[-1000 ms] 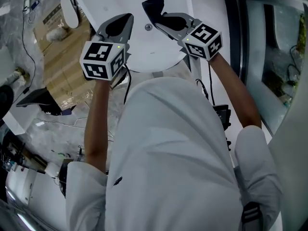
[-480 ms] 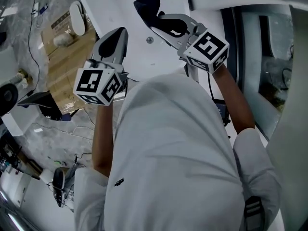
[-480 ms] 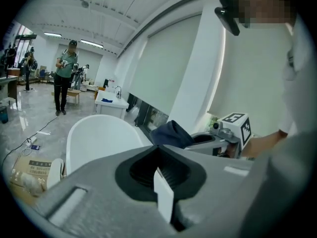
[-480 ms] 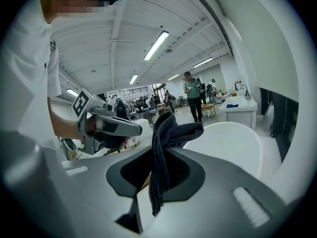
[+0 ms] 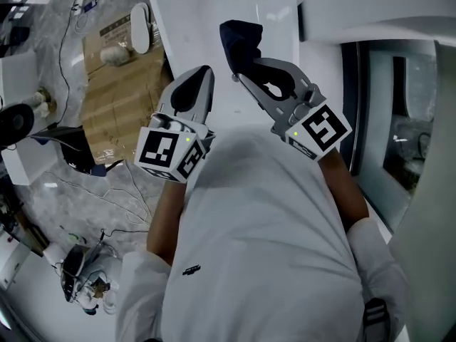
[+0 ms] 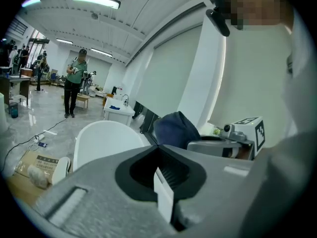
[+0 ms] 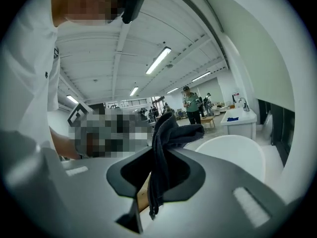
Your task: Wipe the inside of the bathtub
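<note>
The white bathtub [image 5: 214,20] lies ahead of me at the top of the head view, and its rounded rim shows in the left gripper view [image 6: 106,138] and the right gripper view [image 7: 233,150]. My right gripper [image 5: 239,73] is shut on a dark blue cloth [image 5: 241,38] that bunches above its tips, over the tub. In its own view the cloth [image 7: 166,138] hangs pinched between the jaws. My left gripper [image 5: 203,77] is shut with nothing in it, just left of the right one, over the tub's near edge. From the left gripper view [image 6: 157,145] the cloth [image 6: 176,128] sits beyond the jaws.
Flattened cardboard [image 5: 117,84] with a white oval object [image 5: 140,27] lies on the floor left of the tub, among cables [image 5: 107,191]. A dark-framed glass wall [image 5: 370,120] runs along the right. A person [image 6: 74,81] stands far off in the hall.
Both grippers sit lower and further right in the head view and closer together. The right one still grips the cloth; the left stays shut and empty.
</note>
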A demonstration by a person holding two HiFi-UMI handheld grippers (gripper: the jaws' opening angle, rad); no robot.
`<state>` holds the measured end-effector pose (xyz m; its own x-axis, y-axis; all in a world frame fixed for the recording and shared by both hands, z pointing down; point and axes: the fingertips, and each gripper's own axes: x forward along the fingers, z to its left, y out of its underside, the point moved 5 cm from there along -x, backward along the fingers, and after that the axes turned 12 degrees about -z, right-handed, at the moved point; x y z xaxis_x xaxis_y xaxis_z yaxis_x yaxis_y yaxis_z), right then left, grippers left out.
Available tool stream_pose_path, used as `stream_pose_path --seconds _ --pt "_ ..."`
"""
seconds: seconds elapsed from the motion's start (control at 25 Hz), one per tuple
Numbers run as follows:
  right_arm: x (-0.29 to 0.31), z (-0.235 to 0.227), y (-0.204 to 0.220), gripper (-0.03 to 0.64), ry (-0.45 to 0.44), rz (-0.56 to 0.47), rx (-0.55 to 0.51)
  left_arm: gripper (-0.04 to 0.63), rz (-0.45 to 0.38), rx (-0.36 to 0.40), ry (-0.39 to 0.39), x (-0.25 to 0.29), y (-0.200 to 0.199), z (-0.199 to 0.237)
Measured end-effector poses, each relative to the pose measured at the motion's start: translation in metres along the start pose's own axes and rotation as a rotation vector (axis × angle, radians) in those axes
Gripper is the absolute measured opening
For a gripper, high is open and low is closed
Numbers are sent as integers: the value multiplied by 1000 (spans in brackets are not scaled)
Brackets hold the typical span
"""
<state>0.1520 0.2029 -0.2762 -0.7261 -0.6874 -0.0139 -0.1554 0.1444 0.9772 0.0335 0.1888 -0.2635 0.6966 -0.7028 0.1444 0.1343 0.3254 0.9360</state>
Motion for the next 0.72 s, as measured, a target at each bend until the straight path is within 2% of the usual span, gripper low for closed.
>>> stream_pose_path --seconds 0.16,0.32,0.72 --pt "-10 11 5 54 28 6 -2 0 11 -21 -10 -11 17 -10" --pt "-13 12 6 52 48 -3 36 0 -5 -24 -18 -12 15 -17" --pt "-18 13 2 52 23 3 38 0 -26 -30 -54 -12 15 -25"
